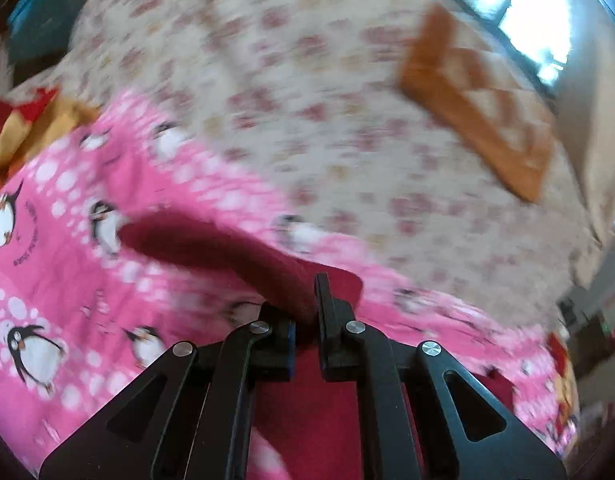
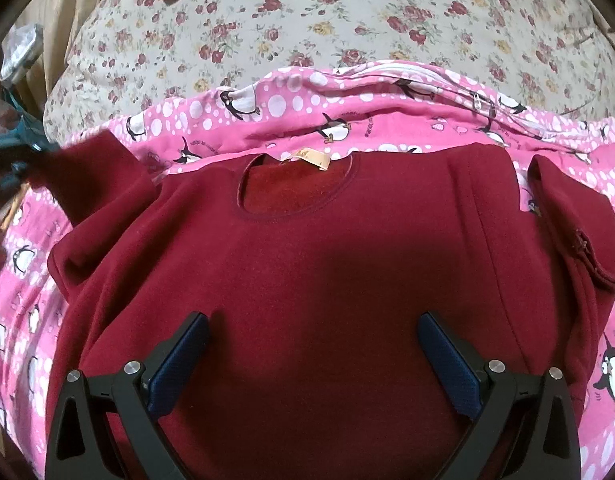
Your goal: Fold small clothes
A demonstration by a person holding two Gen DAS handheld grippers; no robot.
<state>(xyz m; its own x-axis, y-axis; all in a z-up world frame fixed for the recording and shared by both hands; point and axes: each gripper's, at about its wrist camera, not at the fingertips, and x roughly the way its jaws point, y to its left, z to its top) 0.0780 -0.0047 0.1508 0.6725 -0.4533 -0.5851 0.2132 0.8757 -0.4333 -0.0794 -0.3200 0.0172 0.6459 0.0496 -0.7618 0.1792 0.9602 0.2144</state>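
Note:
A dark red fleece sweater (image 2: pixel 307 248) lies flat, front up, on a pink penguin-print blanket (image 2: pixel 291 120), with its neck hole and tan label (image 2: pixel 307 158) at the far side. My right gripper (image 2: pixel 313 320) is open just above the sweater's chest, and nothing sits between its blue pads. The sweater's left sleeve (image 2: pixel 91 168) is lifted off the blanket toward the left edge of the right wrist view. My left gripper (image 1: pixel 299 300) is shut on that sleeve (image 1: pixel 211 244); the left wrist view is motion-blurred. The other sleeve (image 2: pixel 567 220) lies folded at the right.
The blanket (image 1: pixel 67 240) covers the near part of a bed with a rose-print sheet (image 2: pixel 307 8). An orange-brown cushion (image 1: pixel 479 108) lies on the far side of the sheet. Red and yellow cloth (image 1: pixel 23 128) bunches at the blanket's left corner. A bright window (image 1: pixel 539 20) is beyond.

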